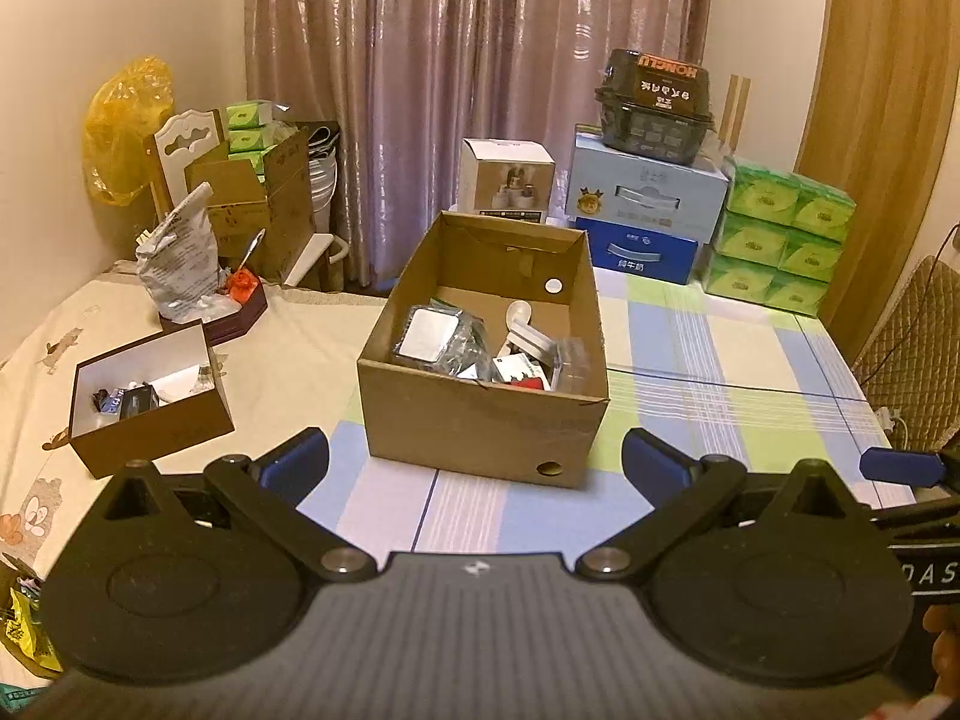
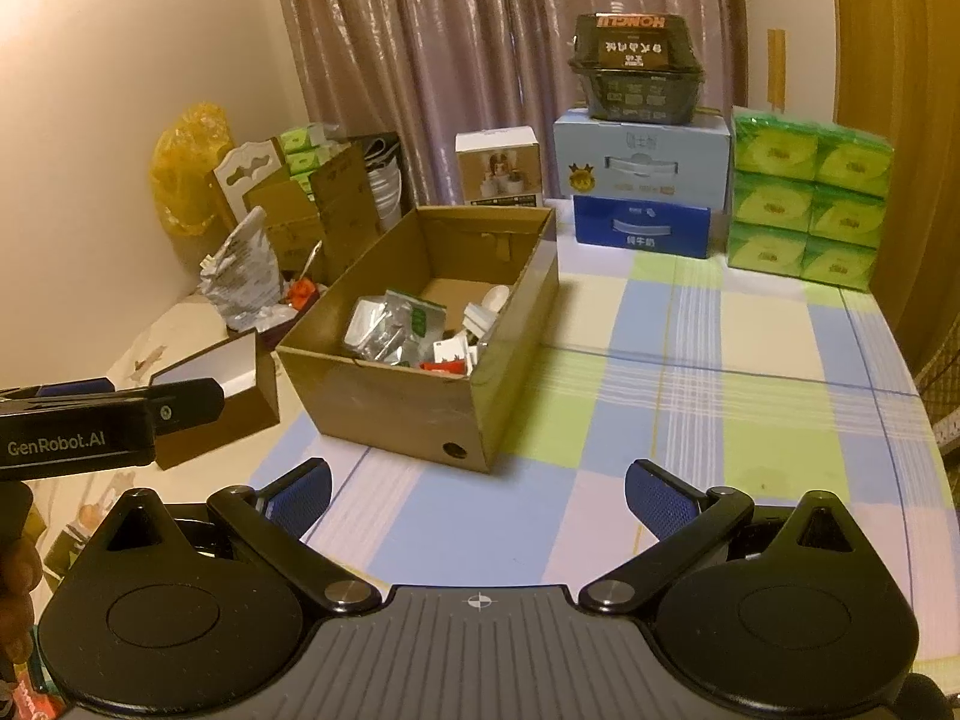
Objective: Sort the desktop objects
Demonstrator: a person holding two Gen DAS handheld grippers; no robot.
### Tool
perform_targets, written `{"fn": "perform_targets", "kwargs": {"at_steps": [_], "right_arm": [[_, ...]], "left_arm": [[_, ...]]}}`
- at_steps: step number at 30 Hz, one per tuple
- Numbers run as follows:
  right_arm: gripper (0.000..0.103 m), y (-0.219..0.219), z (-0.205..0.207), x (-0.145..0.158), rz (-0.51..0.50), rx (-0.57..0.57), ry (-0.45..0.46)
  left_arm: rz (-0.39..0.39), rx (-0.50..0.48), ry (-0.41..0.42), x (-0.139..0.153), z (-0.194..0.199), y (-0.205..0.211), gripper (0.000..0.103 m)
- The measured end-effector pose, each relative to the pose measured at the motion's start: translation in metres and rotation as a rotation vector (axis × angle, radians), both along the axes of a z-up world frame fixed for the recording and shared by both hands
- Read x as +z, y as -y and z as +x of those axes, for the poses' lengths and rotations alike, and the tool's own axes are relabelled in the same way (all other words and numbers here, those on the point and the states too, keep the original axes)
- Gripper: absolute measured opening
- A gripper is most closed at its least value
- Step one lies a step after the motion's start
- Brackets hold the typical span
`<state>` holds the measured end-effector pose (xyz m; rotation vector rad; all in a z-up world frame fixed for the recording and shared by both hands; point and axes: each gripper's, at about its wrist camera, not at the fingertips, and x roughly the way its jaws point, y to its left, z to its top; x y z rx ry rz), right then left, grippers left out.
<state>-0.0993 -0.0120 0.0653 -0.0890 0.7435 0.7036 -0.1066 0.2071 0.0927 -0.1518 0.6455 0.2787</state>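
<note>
An open cardboard box point(image 1: 480, 420) point(image 2: 390, 414) stands mid-table and holds several small items: a silvery packet point(image 1: 429, 333) point(image 2: 384, 330), white plastic pieces point(image 1: 522, 330) and something red point(image 1: 531, 383). Left of it sits a small brown box point(image 1: 150, 426) point(image 2: 240, 396) with a white inside and a few small things. My left gripper point(image 1: 474, 468) hovers open just in front of the cardboard box, nothing between its blue pads point(image 1: 294, 465). My right gripper point(image 2: 477, 498) is open and empty too, nearer the box's right corner. The left gripper's body point(image 2: 78, 432) shows at the right wrist view's left edge.
Against the curtain stand a white carton point(image 1: 507, 180), stacked blue cartons point(image 1: 645, 210) topped by a dark container point(image 1: 654, 102), and green tissue packs point(image 1: 780, 234). Far left are a crumpled silver bag point(image 1: 177, 264), brown cartons point(image 1: 264, 198) and a yellow bag point(image 1: 123, 126). Checked cloth point(image 2: 690, 408) covers the table's right side.
</note>
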Motion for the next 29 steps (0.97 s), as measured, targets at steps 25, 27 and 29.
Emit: {"fn": "perform_targets", "kwargs": {"at_steps": [25, 27, 29], "right_arm": [[0.101, -0.008, 0.011, -0.017, -0.025, -0.005, -0.025], [0.101, -0.009, 0.011, -0.018, -0.026, -0.007, -0.027], [0.101, -0.008, 0.011, -0.018, -0.027, -0.008, -0.028]], "left_arm": [[-0.026, 0.007, -0.020, -0.012, 0.012, -0.011, 0.102], [-0.022, 0.009, -0.016, -0.012, 0.012, -0.011, 0.102], [-0.012, 0.012, -0.020, -0.014, 0.013, -0.011, 0.102]]}}
